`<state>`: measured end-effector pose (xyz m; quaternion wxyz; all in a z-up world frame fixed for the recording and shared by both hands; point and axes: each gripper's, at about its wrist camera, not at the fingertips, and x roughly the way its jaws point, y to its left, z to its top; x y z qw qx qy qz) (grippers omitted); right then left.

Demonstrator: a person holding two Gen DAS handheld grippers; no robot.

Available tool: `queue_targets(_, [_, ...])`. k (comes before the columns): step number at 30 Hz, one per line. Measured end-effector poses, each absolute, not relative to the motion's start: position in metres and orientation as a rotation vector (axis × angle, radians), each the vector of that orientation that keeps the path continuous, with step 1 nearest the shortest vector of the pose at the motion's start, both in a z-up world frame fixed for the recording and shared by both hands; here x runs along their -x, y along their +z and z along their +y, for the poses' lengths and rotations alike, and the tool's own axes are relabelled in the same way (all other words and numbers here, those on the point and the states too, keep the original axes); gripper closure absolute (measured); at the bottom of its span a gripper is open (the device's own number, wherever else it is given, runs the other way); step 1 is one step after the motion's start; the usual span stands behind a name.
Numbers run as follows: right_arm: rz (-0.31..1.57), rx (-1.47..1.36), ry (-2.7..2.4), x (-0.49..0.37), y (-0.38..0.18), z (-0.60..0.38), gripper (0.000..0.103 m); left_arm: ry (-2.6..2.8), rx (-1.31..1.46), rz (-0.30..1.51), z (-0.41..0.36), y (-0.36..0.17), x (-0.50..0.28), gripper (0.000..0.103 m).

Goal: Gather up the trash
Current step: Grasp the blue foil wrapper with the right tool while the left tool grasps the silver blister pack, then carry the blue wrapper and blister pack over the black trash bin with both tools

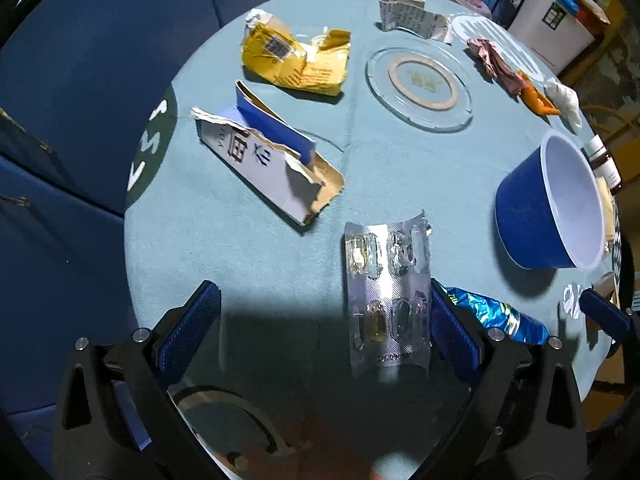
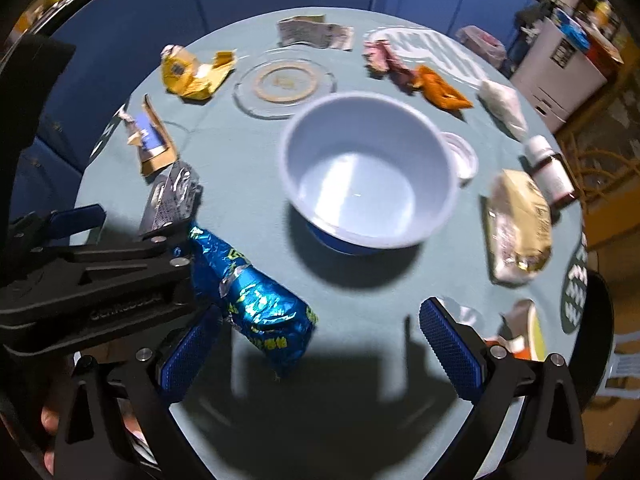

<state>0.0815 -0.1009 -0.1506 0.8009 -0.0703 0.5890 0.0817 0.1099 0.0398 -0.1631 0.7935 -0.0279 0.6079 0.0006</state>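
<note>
Left tool [image 1: 324, 316] agape, blister pack [image 1: 388, 300] just inside its right finger; right tool [image 2: 320, 344] agape, empty.

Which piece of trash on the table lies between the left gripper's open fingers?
The silver blister pack: it lies between the left gripper's open fingers, close to the right-hand finger. The torn white-and-blue carton and the yellow wrapper lie farther off.

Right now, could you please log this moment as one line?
left gripper: open, around blister pack | right gripper: open, beside blue wrapper | bowl: empty
</note>
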Motion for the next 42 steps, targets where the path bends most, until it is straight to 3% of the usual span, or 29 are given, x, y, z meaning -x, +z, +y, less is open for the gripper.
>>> queue_targets(5, [1.277,0.135,0.214,-0.086,-0.155,-0.092,0.009,0.0,0.081,1.287,0.052,-0.16,-0.11,0.016])
queue_targets(7, [1.27,0.12,0.233,-0.084,-0.153,-0.092,0.027,0.005,0.089,1.28,0.056,-0.154,-0.107,0.022])
queue_targets(8, [1.263,0.111,0.248,-0.084,-0.151,-0.092,0.033,0.009,0.093,1.276,0.058,-0.151,-0.104,0.03])
queue_targets(10, [1.253,0.116,0.265,-0.083,-0.148,-0.088,0.068,0.03,0.092,1.267,0.063,-0.147,-0.1,0.041])
queue_targets(13, [1.254,0.096,0.272,-0.081,-0.148,-0.089,0.071,0.064,0.094,1.244,0.069,-0.144,-0.093,0.067])
queue_targets(16, [1.232,0.084,0.282,-0.078,-0.141,-0.09,0.073,0.047,0.118,1.244,0.071,-0.14,-0.087,0.07])
queue_targets(30, [1.049,0.072,0.238,-0.062,-0.091,-0.11,0.076,0.026,0.104,1.083,0.045,-0.091,-0.074,0.072])
queue_targets(42, [0.882,-0.02,0.076,-0.054,-0.047,-0.176,0.076,-0.042,0.011,0.976,-0.031,-0.057,-0.091,0.072])
